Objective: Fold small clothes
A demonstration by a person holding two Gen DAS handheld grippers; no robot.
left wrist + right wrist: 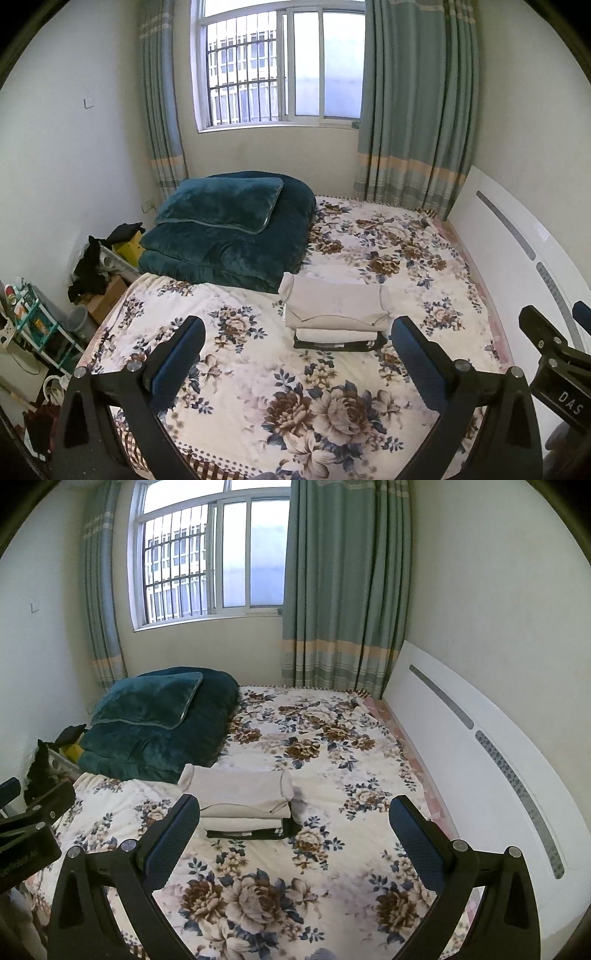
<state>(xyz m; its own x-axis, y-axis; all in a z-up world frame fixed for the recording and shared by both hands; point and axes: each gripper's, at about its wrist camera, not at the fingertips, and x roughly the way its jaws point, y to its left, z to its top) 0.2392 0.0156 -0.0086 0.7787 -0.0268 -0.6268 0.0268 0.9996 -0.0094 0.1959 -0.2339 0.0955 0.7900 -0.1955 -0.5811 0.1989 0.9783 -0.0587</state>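
Observation:
A stack of folded small clothes [334,312] lies on the floral bedspread [258,387], beige and white pieces on top of a black one. It also shows in the right wrist view [242,794]. My left gripper [297,332] is open and empty, held above the bed in front of the stack. My right gripper [293,812] is open and empty, to the right of the left one, with the stack just beyond its left finger. The right gripper's body shows at the left wrist view's right edge [554,343].
A folded teal quilt with a pillow [229,229] sits at the bed's far left. A white headboard [480,746] runs along the right. Green curtains [343,590] and a window are behind. Shelves and clutter [40,332] stand left of the bed.

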